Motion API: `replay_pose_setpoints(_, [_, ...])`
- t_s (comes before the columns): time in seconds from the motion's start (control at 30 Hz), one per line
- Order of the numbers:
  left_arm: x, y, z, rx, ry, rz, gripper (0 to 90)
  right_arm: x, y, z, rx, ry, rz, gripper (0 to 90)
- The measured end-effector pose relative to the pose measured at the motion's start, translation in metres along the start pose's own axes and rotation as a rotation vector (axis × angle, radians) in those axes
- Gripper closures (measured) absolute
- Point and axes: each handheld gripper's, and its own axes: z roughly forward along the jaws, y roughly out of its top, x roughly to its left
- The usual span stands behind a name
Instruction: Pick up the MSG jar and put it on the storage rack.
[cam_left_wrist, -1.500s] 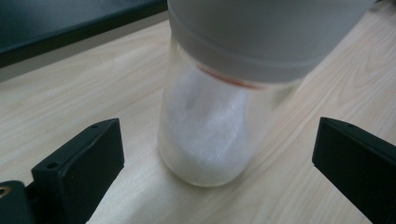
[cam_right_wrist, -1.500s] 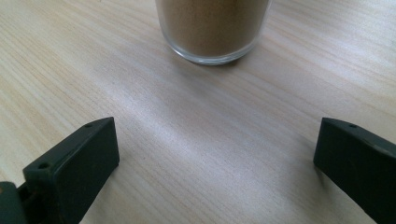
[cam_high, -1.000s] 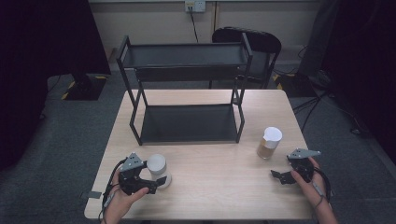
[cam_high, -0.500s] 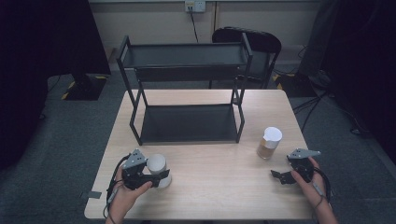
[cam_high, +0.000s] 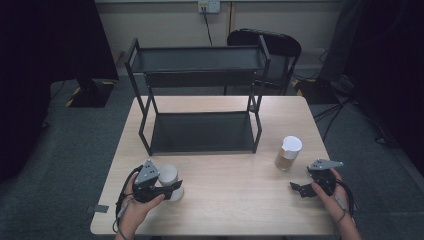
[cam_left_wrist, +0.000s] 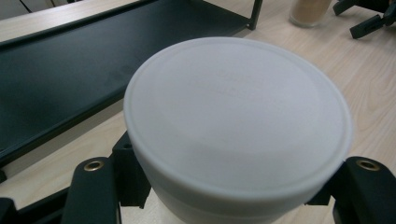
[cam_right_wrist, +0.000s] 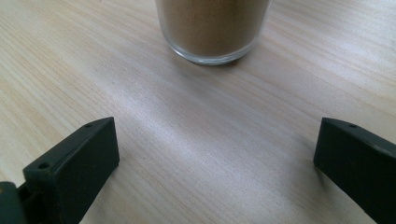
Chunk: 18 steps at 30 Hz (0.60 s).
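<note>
Left tongs (cam_high: 172, 187): your jaws clamp the white round-lidded plastic jar (cam_left_wrist: 236, 133), upright on the worktop (cam_high: 235, 200).
Black metal two-tier rack (cam_high: 200, 131): straight ahead, near.
Right tongs (cam_right_wrist: 215, 163): spread wide, empty.

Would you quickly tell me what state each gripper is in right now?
Left gripper: closed on the white jar, one finger on each side.
Right gripper: open, holding nothing, short of the brown jar.

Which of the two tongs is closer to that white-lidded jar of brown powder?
The right tongs. They sit open on the table just short of the brown-powder jar, not touching it. The left tongs are across the table, closed around a white container.
</note>
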Motion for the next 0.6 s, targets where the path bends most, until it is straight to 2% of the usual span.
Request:
replay_pose_setpoints(0.27, [-0.001,0.004,0.000,0.000,0.024,-0.011,34.5,0.000,0.000,0.000,0.000,0.000,0.000,0.0])
replay_pose_setpoints(0.6, [0.003,0.021,0.000,0.028,0.013,-0.002,34.2,0.000,0.000,0.000,0.000,0.000,0.000,0.0])
